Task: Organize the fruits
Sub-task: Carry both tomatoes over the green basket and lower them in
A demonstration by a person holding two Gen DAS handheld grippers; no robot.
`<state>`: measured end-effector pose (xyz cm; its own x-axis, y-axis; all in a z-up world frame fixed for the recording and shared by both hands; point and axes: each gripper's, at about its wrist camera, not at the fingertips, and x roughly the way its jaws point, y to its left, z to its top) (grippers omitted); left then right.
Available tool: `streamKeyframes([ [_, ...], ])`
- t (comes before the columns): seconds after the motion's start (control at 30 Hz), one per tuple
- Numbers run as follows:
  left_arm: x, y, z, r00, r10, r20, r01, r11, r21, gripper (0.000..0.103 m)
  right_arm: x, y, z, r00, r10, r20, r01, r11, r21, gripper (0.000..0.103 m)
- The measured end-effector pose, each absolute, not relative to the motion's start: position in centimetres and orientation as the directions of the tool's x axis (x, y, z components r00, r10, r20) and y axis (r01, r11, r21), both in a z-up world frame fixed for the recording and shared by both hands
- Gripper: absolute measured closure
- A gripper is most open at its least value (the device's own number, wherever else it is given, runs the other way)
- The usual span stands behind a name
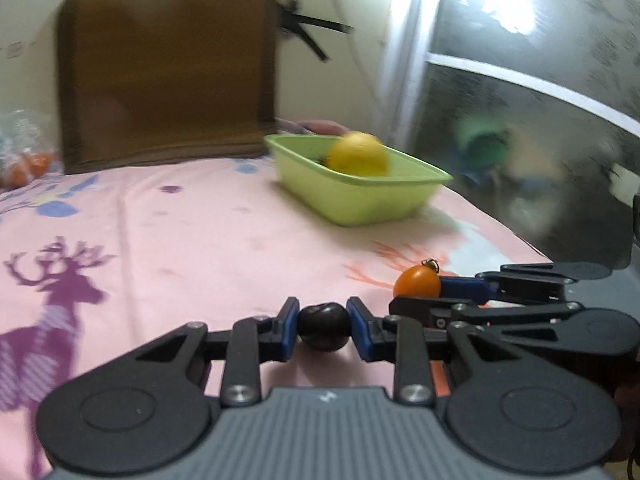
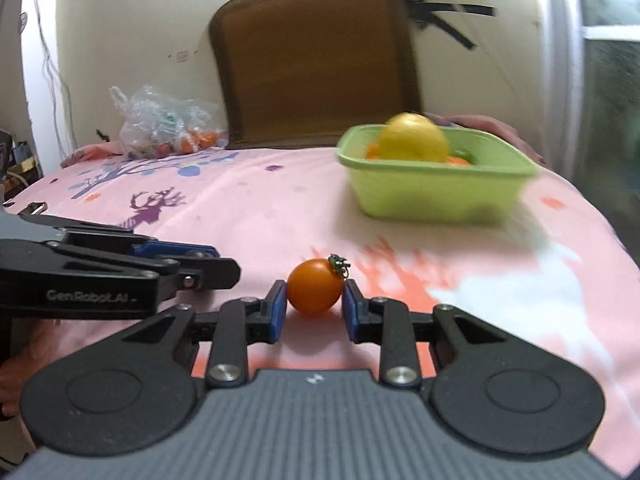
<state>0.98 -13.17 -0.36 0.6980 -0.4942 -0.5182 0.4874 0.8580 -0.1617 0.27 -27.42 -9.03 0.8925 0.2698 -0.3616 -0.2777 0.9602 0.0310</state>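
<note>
My left gripper [image 1: 323, 327] is shut on a small dark round fruit [image 1: 324, 327], just above the pink cloth. My right gripper [image 2: 314, 304] is shut on an orange cherry tomato [image 2: 314, 287] with a green stem. In the left wrist view the right gripper [image 1: 416, 286] reaches in from the right, with the tomato [image 1: 417, 282] at its tip. The left gripper [image 2: 192, 262] enters the right wrist view from the left. A green tub [image 2: 432, 196] at the far right holds a yellow lemon [image 2: 413, 138] and orange pieces; the same tub [image 1: 360, 196] and lemon [image 1: 358, 154] appear in the left wrist view.
A pink tablecloth [image 1: 200, 232] with deer prints covers the table. A brown cushion [image 2: 316, 60] leans on the wall behind. A clear plastic bag [image 2: 168, 124] with more fruit lies at the back left. A glass door [image 1: 540, 120] stands beyond the table's right edge.
</note>
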Motion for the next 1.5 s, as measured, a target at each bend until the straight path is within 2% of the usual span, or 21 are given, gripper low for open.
streamKeyframes([
  [0.13, -0.2, -15.4, -0.6, 0.676, -0.521, -0.521, 0.535, 0.833, -0.138, 0.076, -1.5, -28.6, -9.7, 0.910, 0.232, -0.343, -0.236, 0.971, 0.031, 0.071],
  [0.27, -1.3, -17.0, -0.7, 0.697, -0.490, -0.523, 0.547, 0.835, -0.053, 0.075, -2.0, -29.2, -10.1, 0.918, 0.223, -0.327, -0.223, 0.974, 0.039, 0.070],
  [0.33, -1.4, -17.0, -0.7, 0.701, -0.480, -0.527, 0.540, 0.841, -0.048, 0.075, -2.1, -29.2, -10.3, 0.921, 0.222, -0.319, -0.219, 0.975, 0.046, 0.070],
  [0.4, -1.4, -16.9, -0.8, 0.704, -0.472, -0.530, 0.526, 0.849, -0.057, 0.071, -2.2, -29.2, -10.3, 0.924, 0.219, -0.314, -0.217, 0.975, 0.044, 0.070],
  [0.47, -1.5, -16.4, -0.6, 0.713, -0.467, -0.523, 0.515, 0.855, -0.062, 0.059, -2.5, -29.1, -10.5, 0.926, 0.214, -0.310, -0.215, 0.976, 0.032, 0.070],
  [0.57, -1.8, -16.4, -0.5, 0.721, -0.461, -0.517, 0.512, 0.857, -0.049, 0.058, -2.8, -29.2, -10.5, 0.928, 0.211, -0.306, -0.213, 0.977, 0.025, 0.070],
  [0.77, -2.8, -16.9, -1.0, 0.713, -0.445, -0.543, 0.529, 0.848, 0.000, 0.060, -3.3, -29.5, -10.7, 0.932, 0.203, -0.299, -0.206, 0.978, 0.024, 0.069],
  [0.93, -4.7, -17.3, -1.6, 0.751, -0.413, -0.515, 0.529, 0.843, 0.095, 0.062, -3.7, -29.3, -11.0, 0.937, 0.202, -0.285, -0.211, 0.977, -0.003, 0.069],
  [1.0, -5.0, -17.2, -1.6, 0.754, -0.414, -0.510, 0.531, 0.841, 0.103, 0.065, -3.8, -29.2, -11.1, 0.939, 0.200, -0.279, -0.214, 0.977, -0.020, 0.070],
  [1.07, -5.1, -17.1, -1.6, 0.762, -0.408, -0.503, 0.526, 0.843, 0.112, 0.076, -3.8, -29.1, -11.2, 0.942, 0.199, -0.272, -0.215, 0.976, -0.031, 0.070],
  [1.1, -5.1, -17.1, -1.6, 0.763, -0.406, -0.503, 0.525, 0.843, 0.115, 0.076, -3.9, -29.1, -11.3, 0.942, 0.200, -0.269, -0.216, 0.976, -0.034, 0.070],
  [1.23, -4.3, -17.0, -1.1, 0.741, -0.425, -0.520, 0.533, 0.843, 0.069, 0.076, -3.8, -29.6, -11.1, 0.939, 0.225, -0.260, -0.233, 0.973, 0.000, 0.070],
  [1.33, -2.6, -16.7, -0.1, 0.707, -0.478, -0.521, 0.547, 0.837, -0.025, 0.076, -3.2, -30.4, -10.5, 0.938, 0.236, -0.254, -0.231, 0.972, 0.049, 0.070],
  [1.5, 1.9, -16.9, 3.5, 0.699, -0.548, -0.460, 0.562, 0.818, -0.121, 0.076, -1.0, -32.0, -7.5, 0.960, 0.210, -0.185, -0.201, 0.977, 0.066, 0.070],
])
